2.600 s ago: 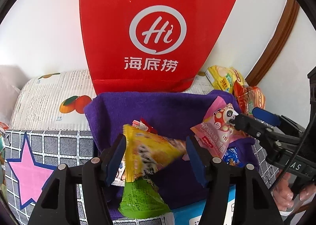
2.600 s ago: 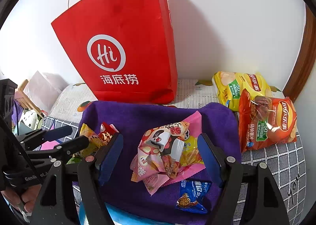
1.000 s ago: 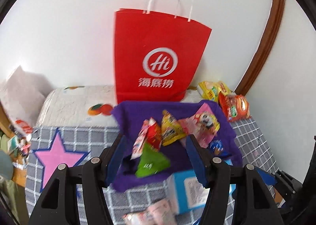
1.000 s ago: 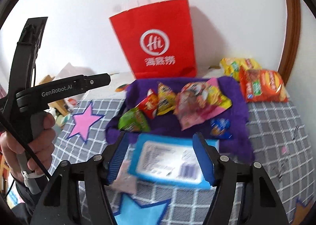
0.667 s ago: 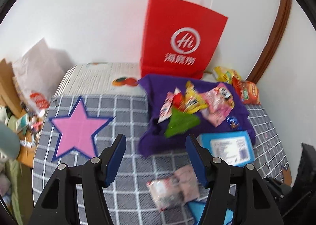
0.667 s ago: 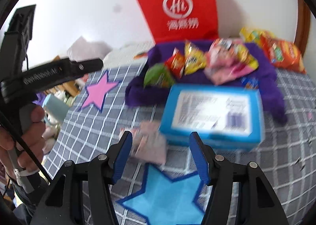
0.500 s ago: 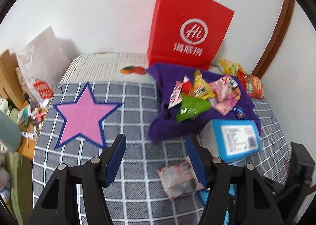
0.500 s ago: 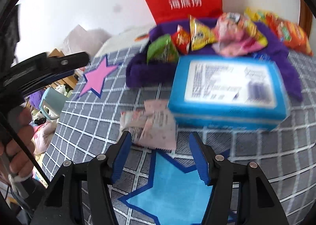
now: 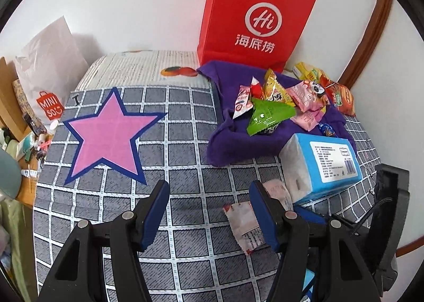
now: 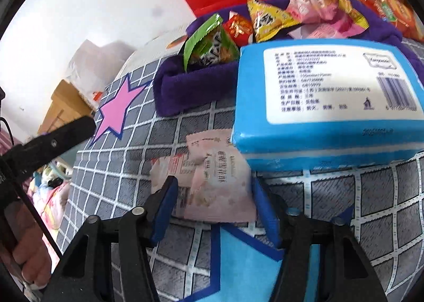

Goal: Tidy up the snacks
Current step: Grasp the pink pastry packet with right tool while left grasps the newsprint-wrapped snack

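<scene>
Two pale pink snack packets [image 10: 212, 169] lie on the grey checked mat beside a blue tissue pack [image 10: 326, 100]. My right gripper [image 10: 213, 197] is open, its jaws to either side of the packets' near end, low over the mat. The packets also show in the left wrist view [image 9: 251, 219], behind the right finger of my open, empty left gripper [image 9: 209, 206], which is held above the mat. A purple cloth [image 9: 238, 137] holds a green snack bag [image 9: 267, 116], a yellow one [image 9: 275, 87], red ones and pink ones [image 9: 307, 95].
A red paper bag [image 9: 254, 18] stands against the wall behind the cloth. Orange and yellow crisp bags [image 9: 339, 92] lie at the far right. A pink star [image 9: 108, 132] marks the mat at left. A white Miniso bag [image 9: 50, 63] and clutter lie beyond the left edge.
Both grippers have pulled back from the purple cloth. The right one has dropped low towards the pink packets by the tissue pack; the left one has swung left over the mat.
</scene>
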`<state>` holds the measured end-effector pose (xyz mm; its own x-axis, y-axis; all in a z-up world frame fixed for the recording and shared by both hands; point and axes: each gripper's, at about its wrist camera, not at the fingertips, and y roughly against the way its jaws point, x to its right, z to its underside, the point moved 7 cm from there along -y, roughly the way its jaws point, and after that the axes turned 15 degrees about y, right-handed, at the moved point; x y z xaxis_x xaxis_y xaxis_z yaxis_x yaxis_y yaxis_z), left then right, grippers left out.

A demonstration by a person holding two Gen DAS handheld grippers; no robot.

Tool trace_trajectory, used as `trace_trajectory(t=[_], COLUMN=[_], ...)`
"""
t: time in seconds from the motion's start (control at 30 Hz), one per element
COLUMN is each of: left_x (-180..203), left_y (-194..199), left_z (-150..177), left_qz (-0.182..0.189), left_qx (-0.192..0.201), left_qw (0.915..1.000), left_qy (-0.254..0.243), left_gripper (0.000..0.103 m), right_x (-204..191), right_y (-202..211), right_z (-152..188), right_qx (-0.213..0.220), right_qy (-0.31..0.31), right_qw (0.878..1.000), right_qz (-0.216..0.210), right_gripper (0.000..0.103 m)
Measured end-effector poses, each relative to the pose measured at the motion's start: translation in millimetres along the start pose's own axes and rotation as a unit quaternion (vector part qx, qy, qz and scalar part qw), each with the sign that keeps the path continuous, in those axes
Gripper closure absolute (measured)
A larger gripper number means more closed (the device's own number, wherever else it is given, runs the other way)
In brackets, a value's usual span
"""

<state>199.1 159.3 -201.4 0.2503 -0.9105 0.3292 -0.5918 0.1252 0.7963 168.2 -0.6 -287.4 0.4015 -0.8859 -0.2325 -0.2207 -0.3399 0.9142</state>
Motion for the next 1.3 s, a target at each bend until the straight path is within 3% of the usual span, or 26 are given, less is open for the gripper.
trace_trajectory(t=[0.43, 0.7, 0.9, 1.0, 1.1, 1.3], left_x=[21, 41, 50, 52, 50, 53], left_y=[-26, -49, -62, -66, -71, -57], left_z=[15, 26, 34, 41, 54, 73], left_qz=[0.008, 0.022, 0.025, 0.027, 0.054, 0.065], left_qx=[-0.026, -0.048, -0.066, -0.080, -0.112, -0.122], left_qw=[0.9996, 0.9985, 0.9973, 0.9961, 0.9921, 0.9899], left_qy=[-0.008, -0.013, -0.021, -0.025, -0.015, -0.033], left_gripper=[0.043, 0.043, 0.043, 0.043, 0.044, 0.044], right_x=[-9, 40, 84, 95, 99, 100], right_y=[33, 68, 86, 87, 84, 87], right_z=[23, 62, 73, 72, 72, 73], right_qx=[-0.020, -0.021, -0.014, -0.011, -0.010, -0.005], right_qy=[0.064, 0.062, 0.026, 0.016, 0.010, 0.011], right_qw=[0.998, 0.997, 0.996, 0.996, 0.997, 0.997], right_qz=[-0.012, 0.040, 0.082, 0.085, 0.082, 0.077], right_gripper=[0.059, 0.059, 0.058, 0.057, 0.056, 0.053])
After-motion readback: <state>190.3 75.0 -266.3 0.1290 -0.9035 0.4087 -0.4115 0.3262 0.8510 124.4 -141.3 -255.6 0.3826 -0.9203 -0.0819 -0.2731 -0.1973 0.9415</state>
